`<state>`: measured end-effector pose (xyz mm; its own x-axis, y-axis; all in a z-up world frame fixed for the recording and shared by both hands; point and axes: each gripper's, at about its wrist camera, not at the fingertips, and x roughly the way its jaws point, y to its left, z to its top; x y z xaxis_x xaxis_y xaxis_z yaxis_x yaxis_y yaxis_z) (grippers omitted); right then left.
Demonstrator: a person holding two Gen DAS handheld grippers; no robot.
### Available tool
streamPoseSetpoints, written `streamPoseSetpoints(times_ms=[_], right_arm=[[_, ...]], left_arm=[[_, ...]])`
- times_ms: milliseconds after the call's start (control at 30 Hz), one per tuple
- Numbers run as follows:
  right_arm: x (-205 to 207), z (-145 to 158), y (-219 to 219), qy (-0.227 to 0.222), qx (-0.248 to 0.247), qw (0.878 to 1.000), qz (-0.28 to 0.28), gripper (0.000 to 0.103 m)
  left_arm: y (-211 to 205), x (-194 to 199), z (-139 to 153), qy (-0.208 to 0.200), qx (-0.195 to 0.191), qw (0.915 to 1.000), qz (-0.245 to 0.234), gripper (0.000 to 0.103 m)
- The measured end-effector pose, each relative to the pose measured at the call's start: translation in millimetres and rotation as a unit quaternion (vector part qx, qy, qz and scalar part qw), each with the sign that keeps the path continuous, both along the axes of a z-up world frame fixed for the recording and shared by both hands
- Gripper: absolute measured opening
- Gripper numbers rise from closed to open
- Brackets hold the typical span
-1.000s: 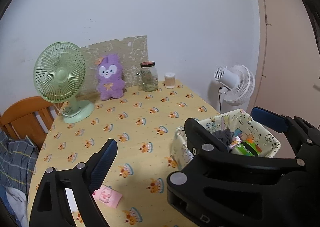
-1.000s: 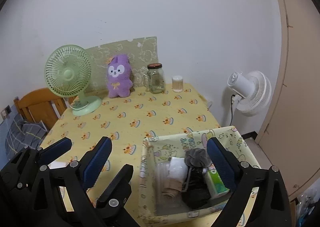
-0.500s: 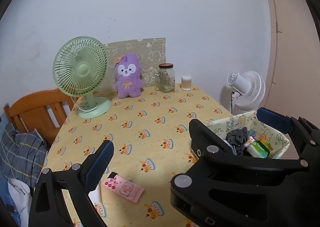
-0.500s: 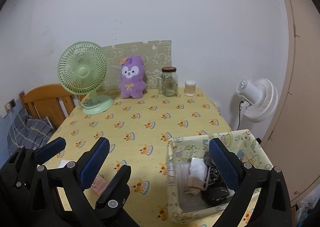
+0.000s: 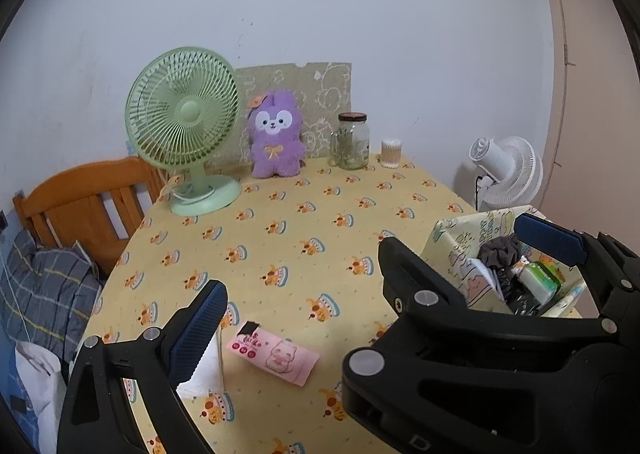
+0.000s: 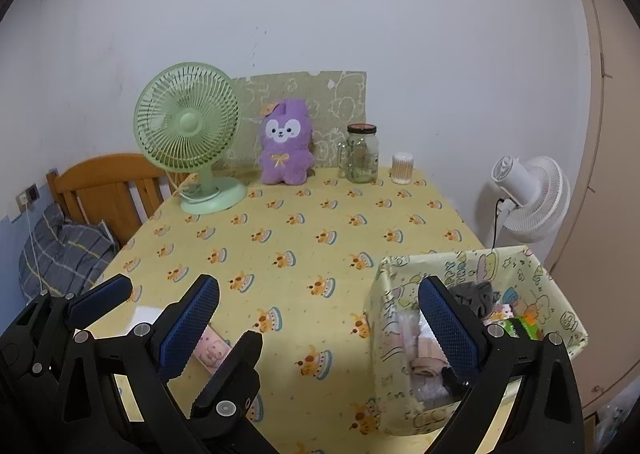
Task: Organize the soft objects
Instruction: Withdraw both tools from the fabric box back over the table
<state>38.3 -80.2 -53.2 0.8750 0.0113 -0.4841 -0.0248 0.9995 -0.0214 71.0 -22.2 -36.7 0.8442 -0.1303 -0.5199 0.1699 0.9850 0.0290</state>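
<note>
Chair (image 5: 80,202): wooden, far left, beside the table; plaid cloth (image 5: 44,286) heaped in front of it.
Green fan (image 5: 184,126): upright at far left of the table (image 5: 320,214), on the yellow printed cover.
Purple plush (image 5: 275,134): seated upright at the far edge, just right of the green fan, against a patterned board.
Glass jar (image 5: 352,140): right of the plush; small cotton-swab tub (image 5: 391,153) next along.
White tissue (image 5: 206,370): near left, partly hidden behind the left gripper's left finger.
Pink packet (image 5: 274,352): flat on the cover, near edge, apart from the tissue on its right; long axis from near right to far left, slightly skew to the fingers.
Left gripper (image 5: 304,306): fingers wide apart, nothing between the pads; pink packet just ahead and below, inside the gap toward the left finger.
Right gripper (image 6: 316,318): fingers wide apart, empty; right finger over the basket, pink packet largely hidden behind its left finger.
Basket (image 6: 560,294): fabric-lined, near right, already holding a dark scrunchie (image 5: 500,250), a green pack (image 5: 540,282) and pale soft items.
White fan (image 6: 528,198): beyond the table's right edge.
Nearer hand: left, judged better placed for the pink packet.
Likely step: lowering over the packet, closing across its short side.
</note>
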Motion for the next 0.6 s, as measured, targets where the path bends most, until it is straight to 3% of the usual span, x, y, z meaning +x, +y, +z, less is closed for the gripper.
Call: streamPoseSetpoints(times_ms=[600], right_arm=[[17,-43,28,0.041,0.012,0.999,0.033,0.101]], left_arm=[[32,7,-36,0.035,0.009,0.9984,0.044,0.099]])
